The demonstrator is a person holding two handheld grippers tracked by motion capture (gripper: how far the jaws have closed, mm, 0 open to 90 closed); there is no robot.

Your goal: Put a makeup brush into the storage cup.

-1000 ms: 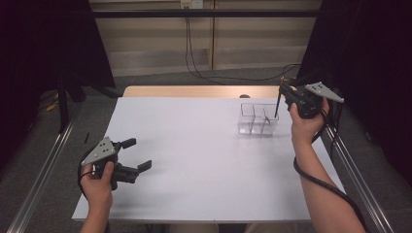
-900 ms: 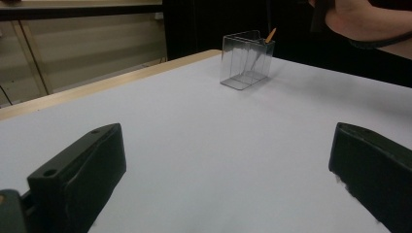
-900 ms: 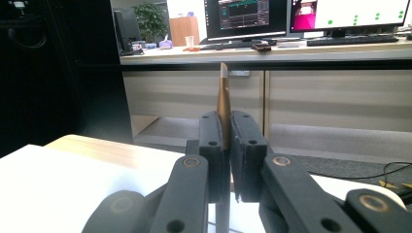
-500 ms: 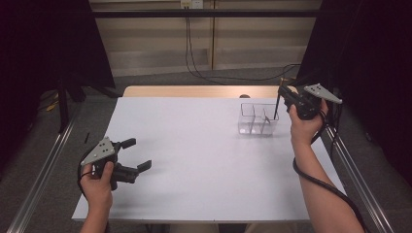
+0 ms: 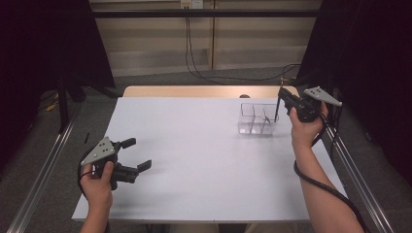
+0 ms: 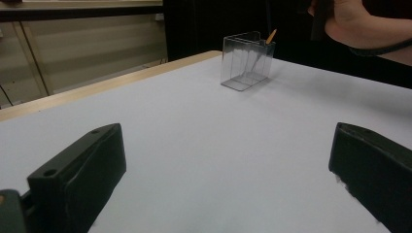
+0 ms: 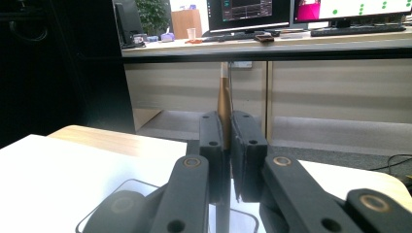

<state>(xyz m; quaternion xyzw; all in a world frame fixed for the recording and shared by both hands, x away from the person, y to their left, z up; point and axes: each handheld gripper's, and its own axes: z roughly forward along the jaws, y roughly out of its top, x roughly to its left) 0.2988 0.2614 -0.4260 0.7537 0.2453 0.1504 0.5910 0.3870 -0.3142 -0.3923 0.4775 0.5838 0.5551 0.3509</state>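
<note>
White sheeting is covering the table [image 5: 204,145] in the high view, with beige wall panels and dark curtains standing behind. Item one, the left hand-held gripper [image 5: 138,155], is resting near the front left corner, jaws spread wide and carrying nothing. Item two, the right hand-held gripper [image 5: 279,99], is hovering at the far right, pinching a thin dark pencil [image 5: 276,110] that is hanging upright over a clear plastic organizer [image 5: 257,119] with several compartments; which compartment lies beneath the tip cannot be told. Left gripper view: the two black jaws are standing far apart over bare table, and the organizer [image 6: 247,60] is sitting well ahead with the pencil's [image 6: 270,35] orange end poking above its rim. Right gripper view: the jaws are clenching the brown pencil [image 7: 223,104] part-way along its shaft, the pencil running vertically between them, with the organizer's rim [image 7: 102,216] showing below. Handling note, as judgement: the pencil is likely light, stiff and smooth, so it may be prone to swivelling in a two-point pinch; holding near mid-shaft looks sensible. The organizer appears light, rigid and easily nudged, best taken by an outer wall.
</note>
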